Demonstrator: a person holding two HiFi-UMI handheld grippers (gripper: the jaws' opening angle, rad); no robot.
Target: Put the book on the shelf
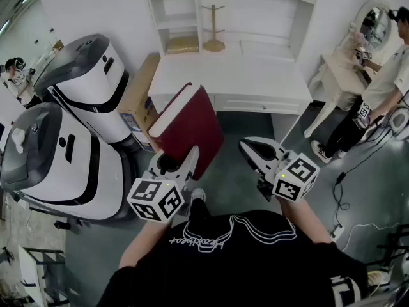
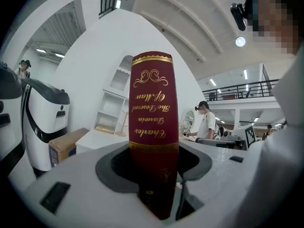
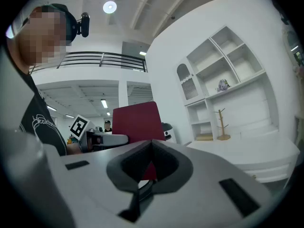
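Book: red hardback (image 1: 188, 123), tilted in the air short of the shelf (image 1: 167, 19), touching neither it nor its tabletop (image 1: 230, 75).
Left gripper (image 1: 182, 162): pinching the book's lower end at the spine, probably so the free end leads toward the shelf.
Right gripper (image 1: 252, 147): pressed together on nothing, equally short of the shelf, seemingly spare for steadying.

At your left stand two rounded white-and-black machines (image 1: 57, 165) with a brown cardboard box (image 1: 137, 98) beside the farther one, while at your right a white-shirted person (image 1: 383, 85) faces an oval mirror (image 1: 372, 23).
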